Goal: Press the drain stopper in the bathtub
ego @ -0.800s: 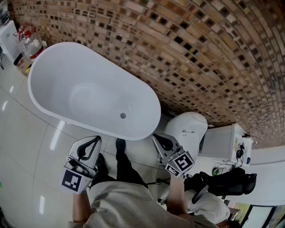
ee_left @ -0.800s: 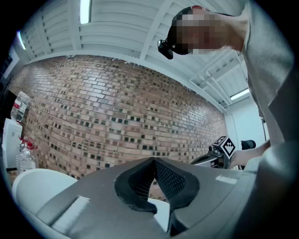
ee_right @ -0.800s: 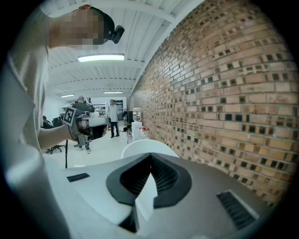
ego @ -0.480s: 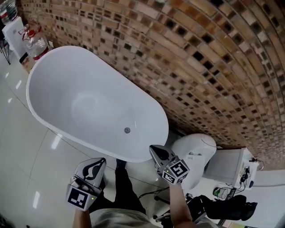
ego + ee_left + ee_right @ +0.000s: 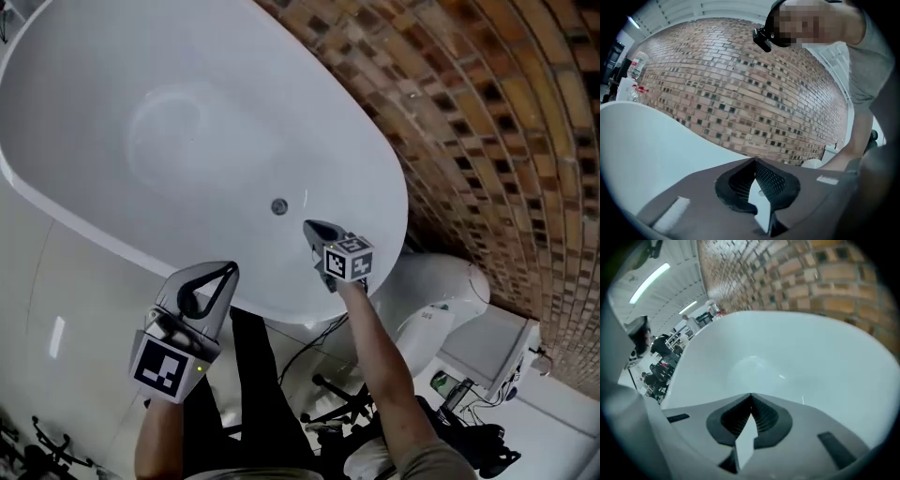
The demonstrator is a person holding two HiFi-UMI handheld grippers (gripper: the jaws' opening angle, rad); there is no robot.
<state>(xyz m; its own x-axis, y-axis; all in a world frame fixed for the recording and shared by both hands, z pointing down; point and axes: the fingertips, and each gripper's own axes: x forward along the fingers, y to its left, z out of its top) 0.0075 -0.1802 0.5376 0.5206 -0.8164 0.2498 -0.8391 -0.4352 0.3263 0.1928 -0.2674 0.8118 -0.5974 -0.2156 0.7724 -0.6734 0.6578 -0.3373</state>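
A white oval bathtub (image 5: pixel 112 56) fills the upper left of the head view, with a small round metal drain stopper (image 5: pixel 278 206) in its floor near the right end. My right gripper (image 5: pixel 309 226) is shut and reaches over the tub's near rim, its tip just right of and below the stopper, apart from it. My left gripper (image 5: pixel 228 270) is shut and empty, held outside the tub at its near rim. The right gripper view looks along the shut jaws (image 5: pixel 750 394) into the tub's bowl (image 5: pixel 787 362). The left gripper view shows shut jaws (image 5: pixel 754 160) over the tub's rim (image 5: pixel 642 140).
A brown mosaic brick wall (image 5: pixel 487 103) runs behind the tub. A white toilet (image 5: pixel 441 300) stands to the right of the tub. Cables and a chair base (image 5: pixel 328 403) lie on the glossy floor near my legs. Bottles (image 5: pixel 635 70) stand at the tub's far end.
The view has closed in on the tub. My right gripper has moved forward over the rim to beside the drain stopper. The left gripper has come up to the rim.
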